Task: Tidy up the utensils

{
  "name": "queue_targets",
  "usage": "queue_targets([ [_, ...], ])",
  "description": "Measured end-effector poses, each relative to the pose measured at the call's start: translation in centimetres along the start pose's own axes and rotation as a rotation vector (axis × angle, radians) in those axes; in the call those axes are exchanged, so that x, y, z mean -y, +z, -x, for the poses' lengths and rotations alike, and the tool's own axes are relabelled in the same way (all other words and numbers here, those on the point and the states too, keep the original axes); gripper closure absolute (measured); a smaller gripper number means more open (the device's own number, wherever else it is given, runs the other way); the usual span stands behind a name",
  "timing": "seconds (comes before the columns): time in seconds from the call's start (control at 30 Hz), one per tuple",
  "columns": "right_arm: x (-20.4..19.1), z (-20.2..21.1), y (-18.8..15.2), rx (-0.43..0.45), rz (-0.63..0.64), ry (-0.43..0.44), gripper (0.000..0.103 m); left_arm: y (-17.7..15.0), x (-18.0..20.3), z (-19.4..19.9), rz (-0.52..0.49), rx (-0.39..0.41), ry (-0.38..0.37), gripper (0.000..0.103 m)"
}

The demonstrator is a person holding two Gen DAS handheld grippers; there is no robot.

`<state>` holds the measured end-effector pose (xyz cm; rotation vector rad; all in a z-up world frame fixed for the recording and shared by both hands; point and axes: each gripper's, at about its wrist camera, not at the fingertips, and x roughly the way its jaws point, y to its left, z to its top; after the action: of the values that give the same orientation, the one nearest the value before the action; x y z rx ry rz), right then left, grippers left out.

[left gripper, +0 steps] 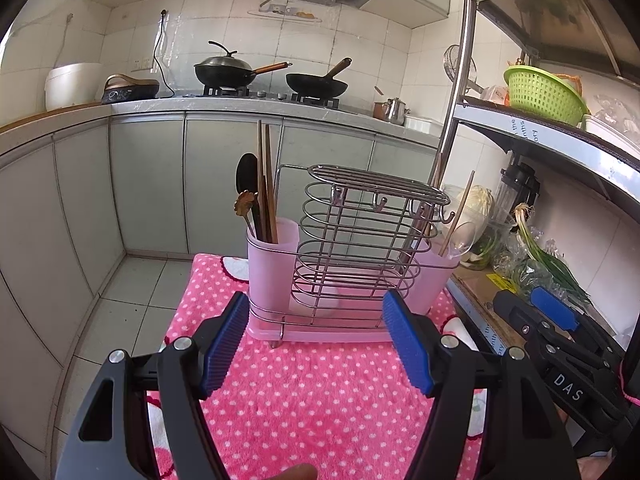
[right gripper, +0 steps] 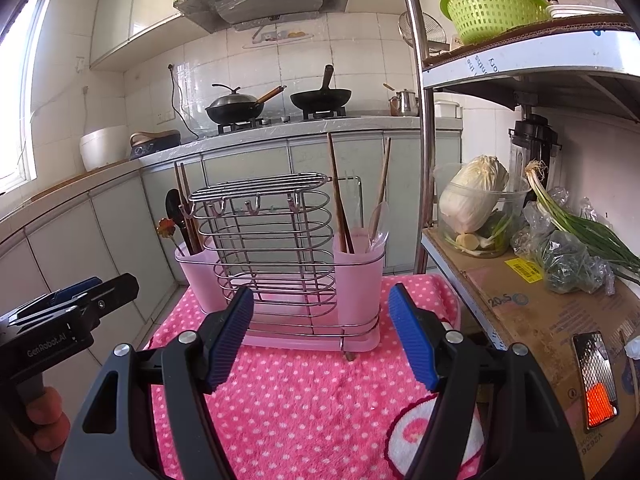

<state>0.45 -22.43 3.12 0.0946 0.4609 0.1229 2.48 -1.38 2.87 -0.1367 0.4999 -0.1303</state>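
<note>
Utensil holder (left gripper: 344,264), wire frame with a pink cup at each end, standing upright on a pink polka-dot towel (left gripper: 320,392). Left cup (left gripper: 272,260): dark chopsticks (left gripper: 266,184), a black spoon (left gripper: 246,174) and a utensil with a flower-shaped end (left gripper: 245,203), all upright and leaning slightly. Right cup (right gripper: 358,270): brown chopsticks (right gripper: 338,200), a lighter wooden stick (right gripper: 383,178) and a clear plastic spoon (right gripper: 378,224). Central wire basket (right gripper: 276,248) apparently empty, though its bars hide much of the interior. Left gripper (left gripper: 316,340): blue-padded jaws spread wide, nothing between them, held just short of the holder's near side above the towel. Right gripper (right gripper: 322,336): jaws likewise wide apart and gripping nothing, aimed at the holder's front. Part of a hand (right gripper: 44,420) visible at the lower left of the right wrist view, on the handle of the left gripper. Metal shelf (right gripper: 520,300) beside the towel, lined with cardboard, bearing a cabbage (right gripper: 474,196) in a clear bowl and green onions (right gripper: 580,224). Green colander (right gripper: 490,10) on the shelf above. Two woks (left gripper: 272,76) on the stove at the rear.
</note>
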Motion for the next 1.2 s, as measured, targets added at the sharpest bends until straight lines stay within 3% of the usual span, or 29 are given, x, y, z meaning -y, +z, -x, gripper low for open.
queue_targets([
  [1.2, 0.24, -0.13, -0.33, -0.003, -0.001, 0.001, 0.032, -0.12, 0.55, -0.18, -0.024, -0.007, -0.005, 0.035],
])
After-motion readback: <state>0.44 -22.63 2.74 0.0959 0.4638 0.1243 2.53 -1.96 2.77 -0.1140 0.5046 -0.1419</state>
